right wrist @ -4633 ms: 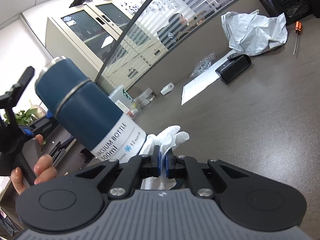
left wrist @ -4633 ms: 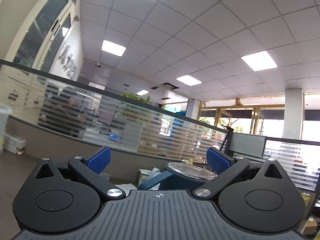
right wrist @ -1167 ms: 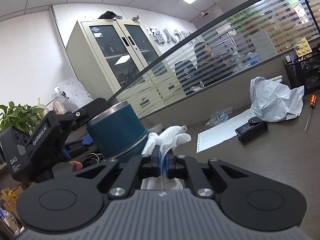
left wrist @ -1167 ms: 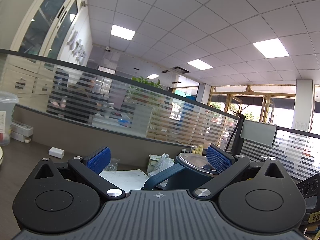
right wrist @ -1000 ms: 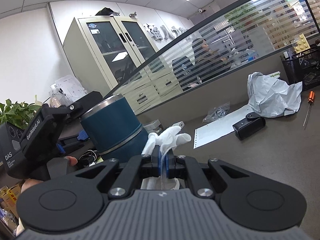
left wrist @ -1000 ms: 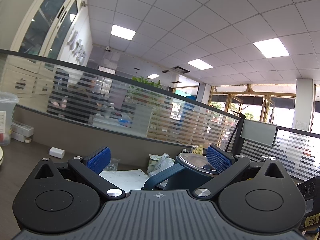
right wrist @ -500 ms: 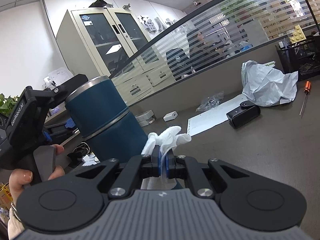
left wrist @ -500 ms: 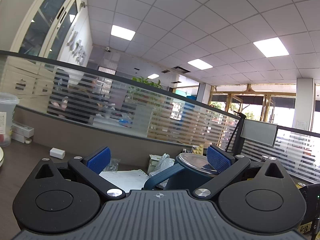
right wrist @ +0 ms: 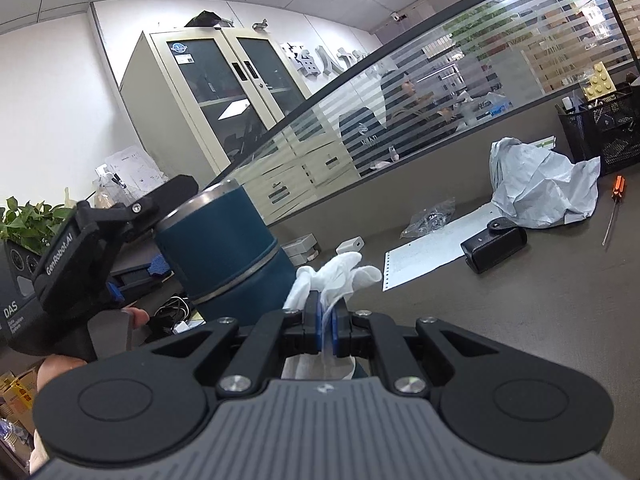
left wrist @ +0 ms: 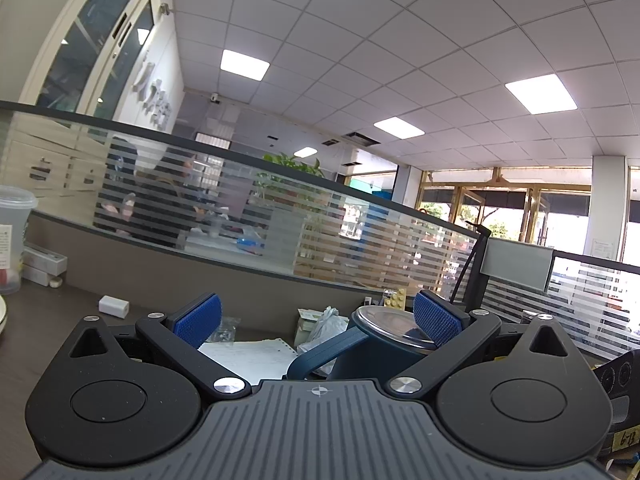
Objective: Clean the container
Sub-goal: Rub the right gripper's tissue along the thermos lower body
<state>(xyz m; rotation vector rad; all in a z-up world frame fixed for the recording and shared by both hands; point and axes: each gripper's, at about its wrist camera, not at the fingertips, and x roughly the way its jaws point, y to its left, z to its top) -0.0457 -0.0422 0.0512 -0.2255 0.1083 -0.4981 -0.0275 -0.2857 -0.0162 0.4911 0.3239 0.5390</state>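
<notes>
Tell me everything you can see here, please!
Bottle: one, dark blue, beside the left gripper.
Cloth: one, white, pinched in right jaws.
Printed sheet: one, white, on desk.
Pouch: one, black, on the sheet's edge.
Crumpled bag: one, pale grey, behind pouch.
Screwdriver: one, orange-handled, far right.
Mesh basket: one, black, by partition.
Left gripper: black, blue pads.
Right gripper: black, shut.

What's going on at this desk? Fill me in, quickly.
A person is cleaning a dark blue vacuum bottle with two handheld grippers. The right gripper is shut on a white cloth, held beside the bottle's lower body. The left gripper has the bottle by its far end, though its grip isn't clear. Papers, a black pouch and a crumpled bag lie on the desk.
</notes>
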